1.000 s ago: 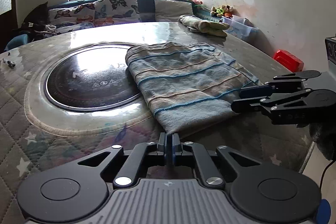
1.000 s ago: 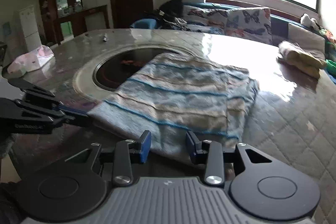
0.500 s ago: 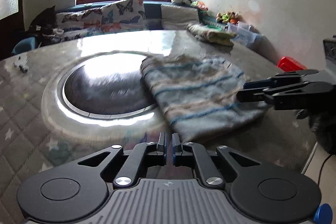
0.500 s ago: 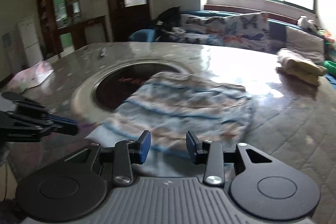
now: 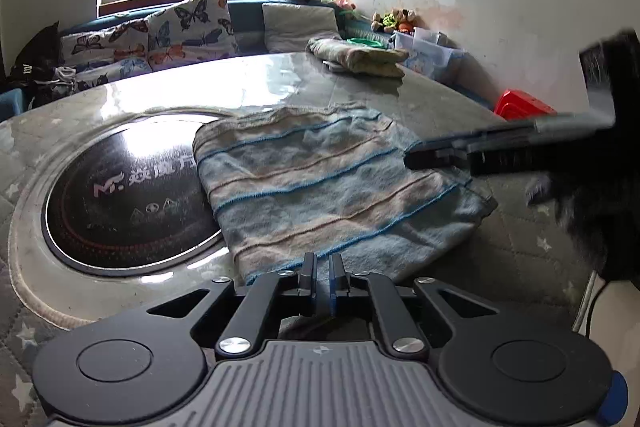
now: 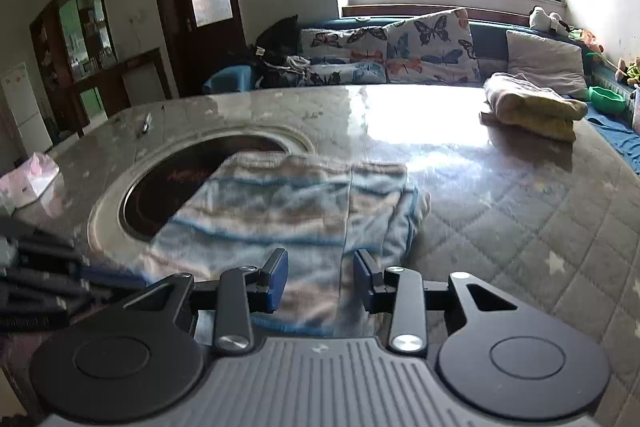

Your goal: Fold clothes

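A blue-and-beige striped cloth (image 5: 320,183) lies folded flat on the round table (image 5: 260,87), with one end over the rim of the inset cooktop. My left gripper (image 5: 322,277) is shut, its tips at the cloth's near edge; I cannot tell whether it pinches any fabric. In the right wrist view the same cloth (image 6: 288,211) is blurred. My right gripper (image 6: 320,279) stands open just above the cloth's near edge, with nothing pressed between the pads. From the left wrist view the right gripper (image 5: 432,159) reaches in over the cloth's right edge. The left gripper (image 6: 60,275) shows blurred at lower left.
A black round cooktop (image 5: 120,195) is set into the table. A second folded cloth (image 6: 532,107) lies at the far side. A pink tissue pack (image 6: 28,179) sits at the left edge. A red stool (image 5: 524,105) and a cushioned bench stand beyond the table.
Both views shifted and the cloth now looks closer. The right gripper moved in over the cloth's right edge. The left jaws stayed shut, the right jaws kept the same gap.
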{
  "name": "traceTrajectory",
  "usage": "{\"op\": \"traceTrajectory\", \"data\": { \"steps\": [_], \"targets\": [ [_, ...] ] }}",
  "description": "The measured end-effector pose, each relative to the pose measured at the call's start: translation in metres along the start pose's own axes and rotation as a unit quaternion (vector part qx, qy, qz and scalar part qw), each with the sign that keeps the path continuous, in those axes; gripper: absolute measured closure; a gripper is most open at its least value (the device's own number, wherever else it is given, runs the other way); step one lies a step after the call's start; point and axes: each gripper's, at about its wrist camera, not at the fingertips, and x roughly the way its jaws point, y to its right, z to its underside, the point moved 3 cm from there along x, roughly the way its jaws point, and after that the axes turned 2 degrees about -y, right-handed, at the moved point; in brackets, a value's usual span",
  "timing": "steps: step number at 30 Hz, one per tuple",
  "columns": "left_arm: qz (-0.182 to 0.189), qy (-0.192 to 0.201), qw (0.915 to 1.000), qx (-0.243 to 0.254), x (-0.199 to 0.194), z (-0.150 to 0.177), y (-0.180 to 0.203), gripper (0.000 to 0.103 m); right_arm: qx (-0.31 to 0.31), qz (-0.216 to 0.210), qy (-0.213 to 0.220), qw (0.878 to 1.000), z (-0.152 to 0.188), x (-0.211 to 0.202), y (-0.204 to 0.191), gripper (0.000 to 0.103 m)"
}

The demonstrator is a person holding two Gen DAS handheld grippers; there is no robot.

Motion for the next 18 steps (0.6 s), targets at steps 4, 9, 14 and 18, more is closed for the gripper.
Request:
{"op": "traceTrajectory", "data": {
  "steps": [4, 9, 14, 18],
  "targets": [
    [0.001, -0.004, 1.0, -0.004, 0.003, 0.001, -0.001, 0.096, 0.012, 0.003, -0.01, 1.0, -0.007, 0.02, 0.01, 0.067],
    [0.005, -0.007, 0.9999, -0.006, 0.005, 0.003, -0.003, 0.096, 0.047, -0.001, -0.019, 0.999, -0.007, 0.033, 0.024, 0.068],
    [0.008, -0.008, 0.9999, -0.009, 0.005, 0.002, -0.005, 0.095, 0.032, 0.011, -0.015, 0.999, -0.021, 0.036, 0.025, 0.067],
    [0.011, -0.008, 0.9998, -0.013, 0.006, 0.002, -0.005, 0.094, 0.052, 0.006, -0.04, 0.998, -0.023, 0.057, 0.037, 0.067]
  ]
}}
